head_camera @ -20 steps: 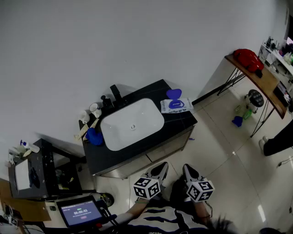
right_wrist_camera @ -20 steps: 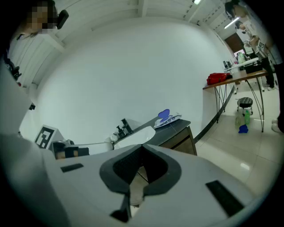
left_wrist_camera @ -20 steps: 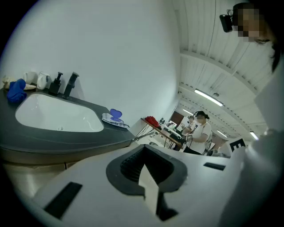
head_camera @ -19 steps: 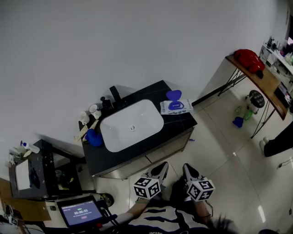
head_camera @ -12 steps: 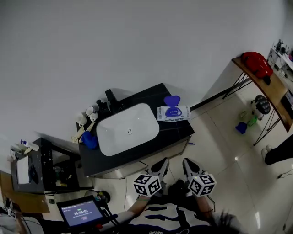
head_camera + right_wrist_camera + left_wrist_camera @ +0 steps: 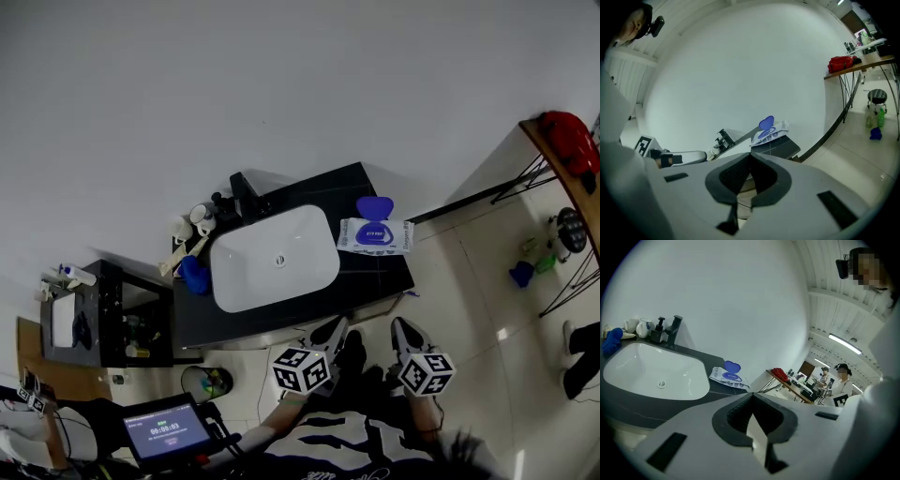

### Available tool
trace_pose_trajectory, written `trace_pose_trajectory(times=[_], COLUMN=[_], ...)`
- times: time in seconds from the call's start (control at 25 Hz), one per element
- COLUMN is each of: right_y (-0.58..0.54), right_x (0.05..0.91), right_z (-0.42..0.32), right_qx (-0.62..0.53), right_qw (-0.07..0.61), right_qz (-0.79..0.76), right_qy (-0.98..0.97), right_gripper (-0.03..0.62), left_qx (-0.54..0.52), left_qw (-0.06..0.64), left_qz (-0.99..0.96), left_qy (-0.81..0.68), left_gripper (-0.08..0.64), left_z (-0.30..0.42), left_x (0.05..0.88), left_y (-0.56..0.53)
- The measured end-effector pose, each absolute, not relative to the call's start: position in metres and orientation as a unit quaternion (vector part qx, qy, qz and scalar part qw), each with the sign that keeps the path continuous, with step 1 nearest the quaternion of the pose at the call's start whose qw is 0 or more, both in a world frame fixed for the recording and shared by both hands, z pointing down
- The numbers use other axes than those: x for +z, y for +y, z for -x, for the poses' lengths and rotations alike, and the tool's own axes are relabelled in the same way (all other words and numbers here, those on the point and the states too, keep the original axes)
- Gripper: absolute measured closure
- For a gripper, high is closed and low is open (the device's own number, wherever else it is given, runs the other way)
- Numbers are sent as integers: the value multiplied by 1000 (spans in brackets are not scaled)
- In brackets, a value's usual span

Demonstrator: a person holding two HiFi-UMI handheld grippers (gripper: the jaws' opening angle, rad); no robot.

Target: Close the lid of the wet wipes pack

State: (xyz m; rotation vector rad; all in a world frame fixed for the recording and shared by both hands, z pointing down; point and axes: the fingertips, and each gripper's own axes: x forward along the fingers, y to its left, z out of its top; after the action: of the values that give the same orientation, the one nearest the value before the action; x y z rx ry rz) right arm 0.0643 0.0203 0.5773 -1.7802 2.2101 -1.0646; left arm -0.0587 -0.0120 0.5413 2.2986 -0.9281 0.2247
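Note:
The white wet wipes pack lies on the right end of the black vanity top, its blue lid flipped open toward the wall. Both grippers hang low in front of the person, short of the vanity's front edge. My left gripper is shut and empty; my right gripper is also shut and empty. In the left gripper view the pack lies far beyond the shut left gripper. In the right gripper view the pack with its raised lid sits well ahead of the right gripper.
A white basin fills the middle of the vanity, with a black faucet, cups and a blue cloth at its left. A black cart stands further left. A wooden table with a red bag is at right.
The head view has shifted, so the vanity sits slightly lower and further right in frame. Both grippers stay shut near the body. The pack's lid stays open.

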Motion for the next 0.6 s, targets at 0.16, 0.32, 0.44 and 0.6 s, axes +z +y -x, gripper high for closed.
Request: trace_pose_trajectory(times=[0.16,0.32,0.44,0.6], right_y=[-2,-35,-62,-94], right_x=[584,581,576,575], right_z=[-71,-88,-102,-120], right_qx=[-356,-346,-336,-333], right_qw=[51,40,32,19], right_qz=[583,589,601,613], right_qy=[728,729,725,716], right_gripper=[594,594,594,594], left_qx=[97,104,115,149], left_qw=[322,334,342,336], left_qz=[-871,-870,-865,-859], left_qy=[-359,-347,-348,-357], left_gripper=[560,560,560,560], left_z=[51,31,21,12], left_x=[552,568,583,610], left_y=[-47,-93,-134,-188])
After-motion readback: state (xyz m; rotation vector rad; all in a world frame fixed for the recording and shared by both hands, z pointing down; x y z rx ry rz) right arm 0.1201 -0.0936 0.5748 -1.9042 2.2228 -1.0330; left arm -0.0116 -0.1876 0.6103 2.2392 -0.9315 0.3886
